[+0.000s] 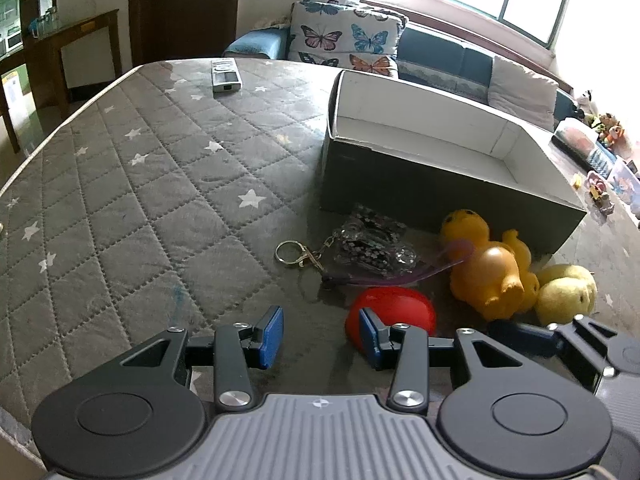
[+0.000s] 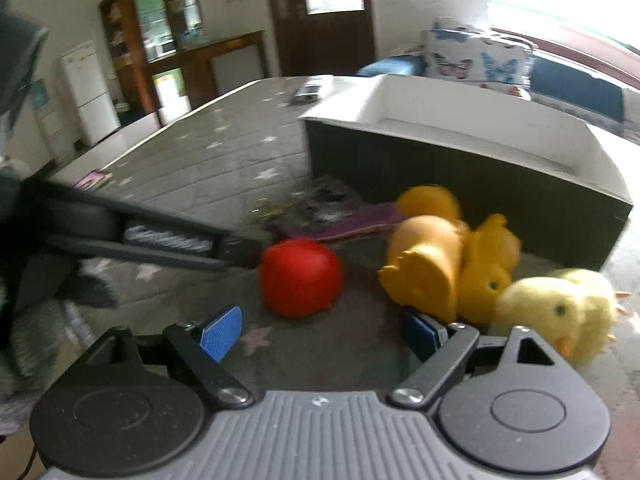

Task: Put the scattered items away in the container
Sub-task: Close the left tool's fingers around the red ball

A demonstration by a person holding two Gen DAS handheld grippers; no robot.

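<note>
A dark box with a white inside (image 1: 440, 184) stands open on the quilted grey mattress (image 1: 140, 184); it also shows in the right wrist view (image 2: 460, 168). In front of it lie a keyring with a clear charm (image 1: 352, 250), a red ball (image 1: 394, 312), orange rubber ducks (image 1: 492, 268) and a pale yellow plush chick (image 1: 566, 294). My left gripper (image 1: 322, 336) is open and empty, its right pad touching the ball. My right gripper (image 2: 324, 332) is open and empty, just short of the red ball (image 2: 302, 282), the ducks (image 2: 448, 268) and the chick (image 2: 560, 312).
A silver remote (image 1: 225, 76) lies at the mattress's far edge. Small toys and a tray (image 1: 592, 152) sit to the right of the box. A sofa with butterfly cushions (image 1: 344, 40) stands behind. The left gripper's arm (image 2: 132, 232) crosses the right wrist view.
</note>
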